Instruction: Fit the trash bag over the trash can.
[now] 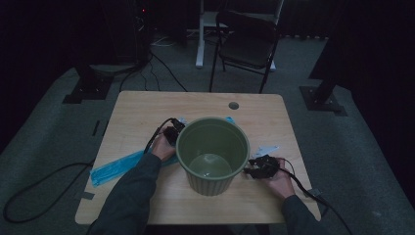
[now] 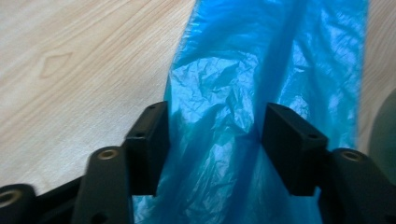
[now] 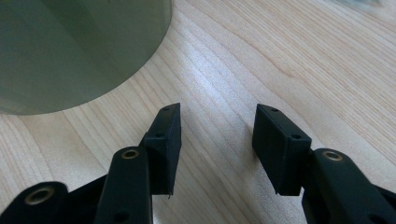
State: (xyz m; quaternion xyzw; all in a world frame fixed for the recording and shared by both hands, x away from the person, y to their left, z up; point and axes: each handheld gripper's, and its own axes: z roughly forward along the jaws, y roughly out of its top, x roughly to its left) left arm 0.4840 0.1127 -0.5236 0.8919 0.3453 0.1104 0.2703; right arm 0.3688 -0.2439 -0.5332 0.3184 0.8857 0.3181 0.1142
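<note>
Bag: blue plastic bag (image 1: 113,168) lies flat on the wooden table (image 1: 142,105), stretching from the table's left edge toward the green bin (image 1: 212,153) and passing behind it; a small blue corner shows at the bin's far rim.
Left gripper: left gripper (image 1: 172,133) sits just left of the bin, low over the bag. In the left gripper view its jaws stand wide, one at each side of a crinkled fold of the bag (image 2: 243,116). The right pad (image 2: 286,140) looks to touch the film where it creases; the left pad (image 2: 154,140) sits at the bag's edge. No firm pinch is visible, so the bag counts as straddled, not held.
Bin: ribbed green bin stands upright in the middle of the table, with no liner inside; its bottom is bare.
Right gripper: right gripper (image 1: 264,167) rests just right of the bin, near a white scrap (image 1: 264,150). In the right gripper view its jaws (image 3: 217,140) stand wide apart over bare wood, holding nothing, the bin wall (image 3: 79,51) close at upper left.
Step in hand: judged to be the pickup of the bag, likely to line the bin.
Next move: left jaws likely need to close fully on the gathered fold and lift it off the table; thin film may slip or catch in a single layer. The right gripper would then probably help open the bag's mouth over the bin rim.
</note>
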